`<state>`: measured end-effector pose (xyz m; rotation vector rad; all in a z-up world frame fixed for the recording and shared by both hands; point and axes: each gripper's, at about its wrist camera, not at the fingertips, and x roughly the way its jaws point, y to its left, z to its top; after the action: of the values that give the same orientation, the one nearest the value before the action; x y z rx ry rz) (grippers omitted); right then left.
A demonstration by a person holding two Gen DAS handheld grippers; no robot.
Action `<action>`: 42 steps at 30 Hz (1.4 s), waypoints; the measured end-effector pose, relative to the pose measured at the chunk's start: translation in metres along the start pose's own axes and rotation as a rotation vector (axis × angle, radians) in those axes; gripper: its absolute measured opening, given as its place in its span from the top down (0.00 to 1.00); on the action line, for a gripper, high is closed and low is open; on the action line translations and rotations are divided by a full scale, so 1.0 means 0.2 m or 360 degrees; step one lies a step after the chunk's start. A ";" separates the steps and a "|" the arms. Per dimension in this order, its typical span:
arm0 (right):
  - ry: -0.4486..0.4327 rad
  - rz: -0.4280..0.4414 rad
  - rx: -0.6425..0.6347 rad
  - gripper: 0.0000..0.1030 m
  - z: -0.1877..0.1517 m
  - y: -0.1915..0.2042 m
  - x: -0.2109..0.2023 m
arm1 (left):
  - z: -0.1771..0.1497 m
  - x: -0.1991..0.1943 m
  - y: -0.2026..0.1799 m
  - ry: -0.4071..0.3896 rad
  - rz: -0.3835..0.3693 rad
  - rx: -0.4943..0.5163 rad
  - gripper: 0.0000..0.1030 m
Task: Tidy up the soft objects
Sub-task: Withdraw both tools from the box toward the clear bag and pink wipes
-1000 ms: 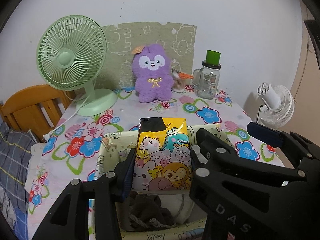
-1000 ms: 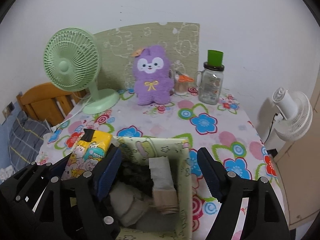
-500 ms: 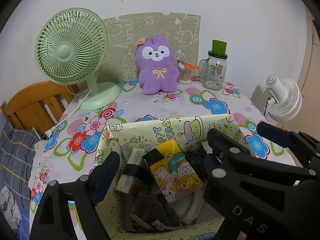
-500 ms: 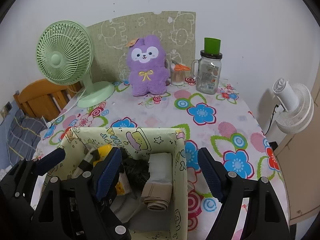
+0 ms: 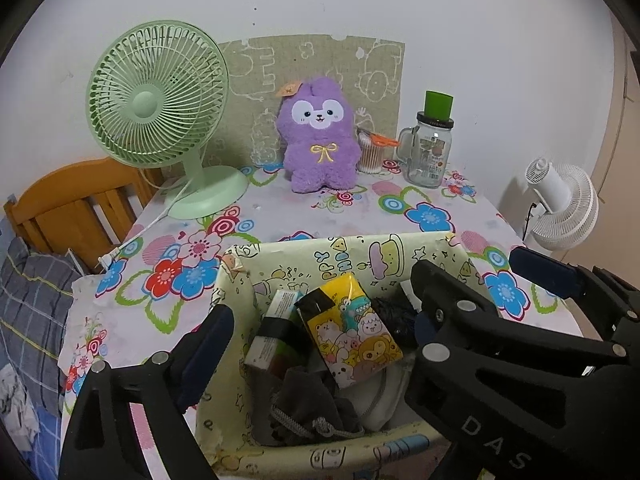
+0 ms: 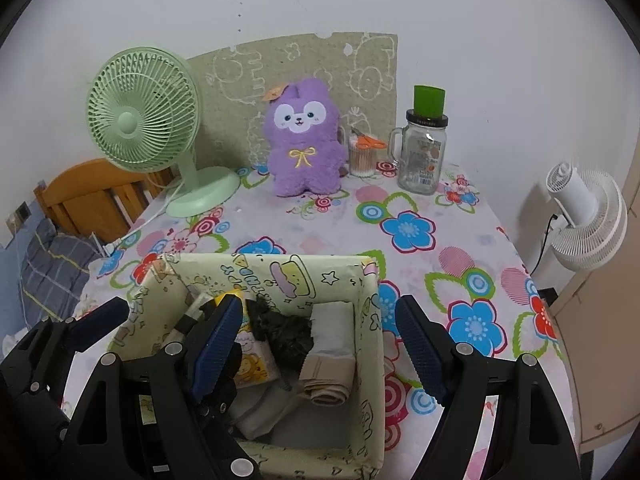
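A pale yellow cartoon-print fabric box (image 5: pixel 352 254) (image 6: pixel 372 360) stands on the near part of the table. Inside lie a yellow cartoon tissue pack (image 5: pixel 352 336) (image 6: pixel 252 364), a grey drawstring pouch (image 5: pixel 308 404), dark cloth (image 6: pixel 286 330) and rolled beige and white cloths (image 6: pixel 330 360). My left gripper (image 5: pixel 316 328) is open and empty just above the box, over the tissue pack. My right gripper (image 6: pixel 320 344) is open and empty above the box. A purple plush toy (image 5: pixel 318 140) (image 6: pixel 306 144) sits upright at the table's back.
A green desk fan (image 5: pixel 160 104) stands back left with its cord trailing off the table's left edge. A glass jar with a green lid (image 5: pixel 430 148) and a cup of cotton swabs (image 5: pixel 370 152) stand back right. A white fan (image 6: pixel 584 216) is beyond the right edge, a wooden chair (image 5: pixel 76 204) at left.
My left gripper opened and let go of the yellow tissue pack, which dropped into the box and now lies tilted there. Both grippers rose slightly. The right gripper stayed open.
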<state>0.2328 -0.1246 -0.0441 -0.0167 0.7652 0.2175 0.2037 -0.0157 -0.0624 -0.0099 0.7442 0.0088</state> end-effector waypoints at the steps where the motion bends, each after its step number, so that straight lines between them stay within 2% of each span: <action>1: -0.0003 -0.0004 -0.0007 0.21 0.00 0.01 -0.01 | -0.01 -0.01 0.00 -0.0004 0.0003 0.0002 0.09; 34: -0.0141 -0.0005 -0.0054 0.17 -0.14 0.09 -0.42 | -0.16 -0.41 -0.01 -0.0150 -0.0015 0.0000 0.09; 42: -0.0186 -0.0013 -0.0063 0.13 -0.17 0.11 -0.50 | -0.20 -0.50 -0.02 -0.0188 -0.0019 0.0006 0.09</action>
<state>0.1341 -0.1261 0.0016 -0.0443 0.6440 0.2239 0.1035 -0.0203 -0.0236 -0.0105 0.6259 -0.0035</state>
